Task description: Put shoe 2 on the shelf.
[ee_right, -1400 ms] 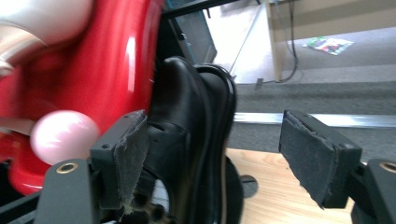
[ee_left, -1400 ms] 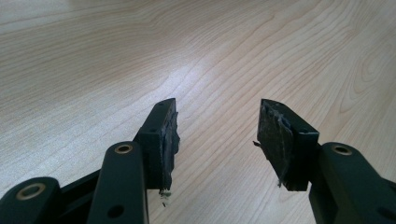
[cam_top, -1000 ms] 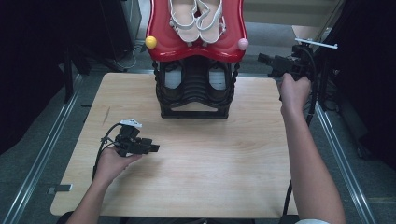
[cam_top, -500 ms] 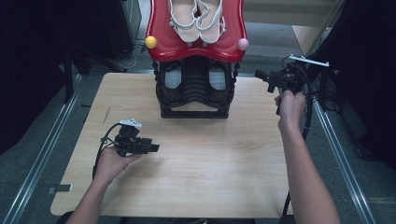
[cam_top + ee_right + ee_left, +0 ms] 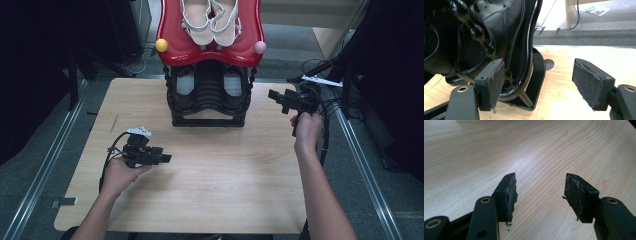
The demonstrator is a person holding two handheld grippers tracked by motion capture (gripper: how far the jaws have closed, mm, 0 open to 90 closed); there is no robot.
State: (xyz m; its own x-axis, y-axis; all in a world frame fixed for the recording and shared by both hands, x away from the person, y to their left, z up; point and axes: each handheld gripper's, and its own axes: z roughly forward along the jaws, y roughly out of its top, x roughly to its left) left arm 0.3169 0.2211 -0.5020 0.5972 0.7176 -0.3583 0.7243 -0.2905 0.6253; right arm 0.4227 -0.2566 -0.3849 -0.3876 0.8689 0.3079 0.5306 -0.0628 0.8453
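A wooden table bears a black shoe rack at its far middle edge, topped by a red shelf carrying a pair of white sandals; dark shoes sit in the lower tier. The left gripper, held low over the table's near-left area, has its jaws parted with only bare wood between them. The right gripper, raised near the rack's right side, points toward the rack; its jaws are likewise spread and grasp nothing, one pad just beside the rack's frame.
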